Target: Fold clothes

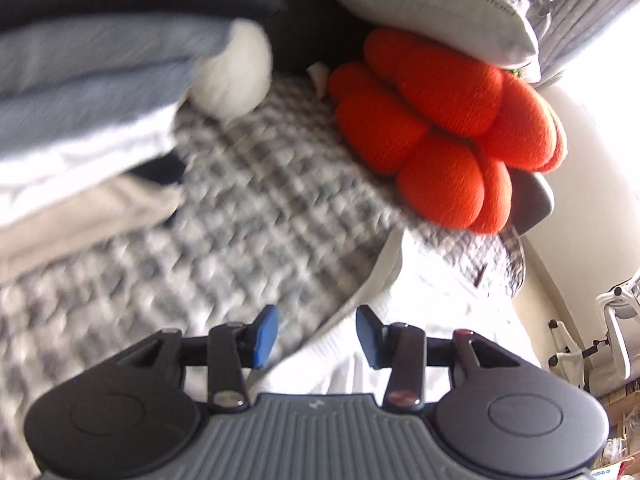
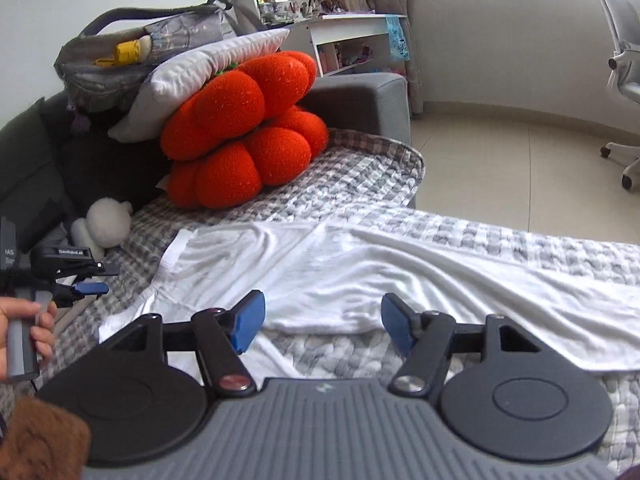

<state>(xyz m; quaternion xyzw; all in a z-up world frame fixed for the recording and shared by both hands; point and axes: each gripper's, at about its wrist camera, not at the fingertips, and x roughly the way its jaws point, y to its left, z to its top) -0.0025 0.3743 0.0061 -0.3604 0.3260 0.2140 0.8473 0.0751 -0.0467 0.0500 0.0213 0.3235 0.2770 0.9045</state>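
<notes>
A white garment (image 2: 360, 264) lies spread on the grey checked quilt (image 2: 360, 172), part folded over itself. My right gripper (image 2: 322, 322) hovers open above its near edge, with nothing between the blue pads. In the left wrist view the same white garment (image 1: 420, 312) fills the lower right. My left gripper (image 1: 318, 334) is open over its ribbed hem edge, holding nothing. The right wrist view also shows the left gripper (image 2: 86, 289) at far left, held by a hand (image 2: 24, 328), just beside the garment's left edge.
An orange pumpkin-shaped cushion (image 2: 244, 128) and a white pillow (image 2: 208, 64) sit at the head of the quilt, a grey bag (image 2: 132, 52) behind them. A small white plush (image 2: 106, 222) lies at left. Folded blue and beige clothes (image 1: 80, 100) are stacked left. Office chair (image 2: 624, 80) on the floor.
</notes>
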